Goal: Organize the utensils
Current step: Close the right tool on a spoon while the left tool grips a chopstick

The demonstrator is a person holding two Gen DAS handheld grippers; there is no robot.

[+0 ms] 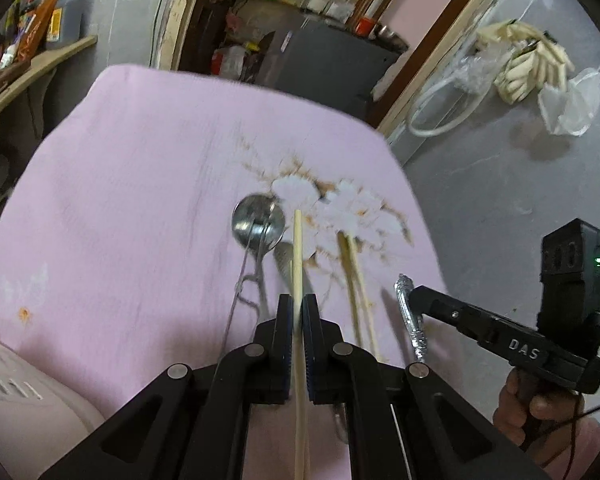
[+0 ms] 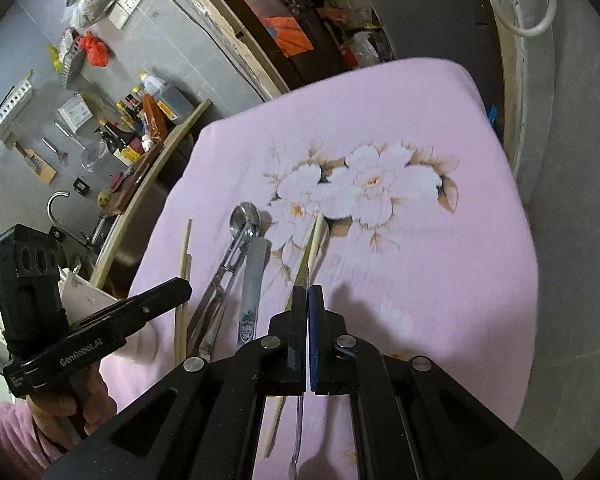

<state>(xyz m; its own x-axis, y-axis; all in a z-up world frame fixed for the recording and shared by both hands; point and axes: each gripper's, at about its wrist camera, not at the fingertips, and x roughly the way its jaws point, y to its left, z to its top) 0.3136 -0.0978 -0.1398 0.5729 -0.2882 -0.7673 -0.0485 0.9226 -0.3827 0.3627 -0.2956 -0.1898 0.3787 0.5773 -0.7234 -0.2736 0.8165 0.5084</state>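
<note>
Utensils lie on a pink flowered cloth. My left gripper is shut on a pale wooden chopstick that points forward above the cloth. A round metal scoop lies just left of it, a pair of chopsticks to the right. My right gripper is shut on a thin silver utensil handle; its ornate end shows in the left wrist view. In the right wrist view I see the scoop, a flat steel handle, a chopstick and the held chopstick.
A white slotted container sits at the lower left in the left wrist view. A wooden shelf with bottles stands left of the cloth. A dark cabinet is beyond the far edge. Grey floor lies to the right.
</note>
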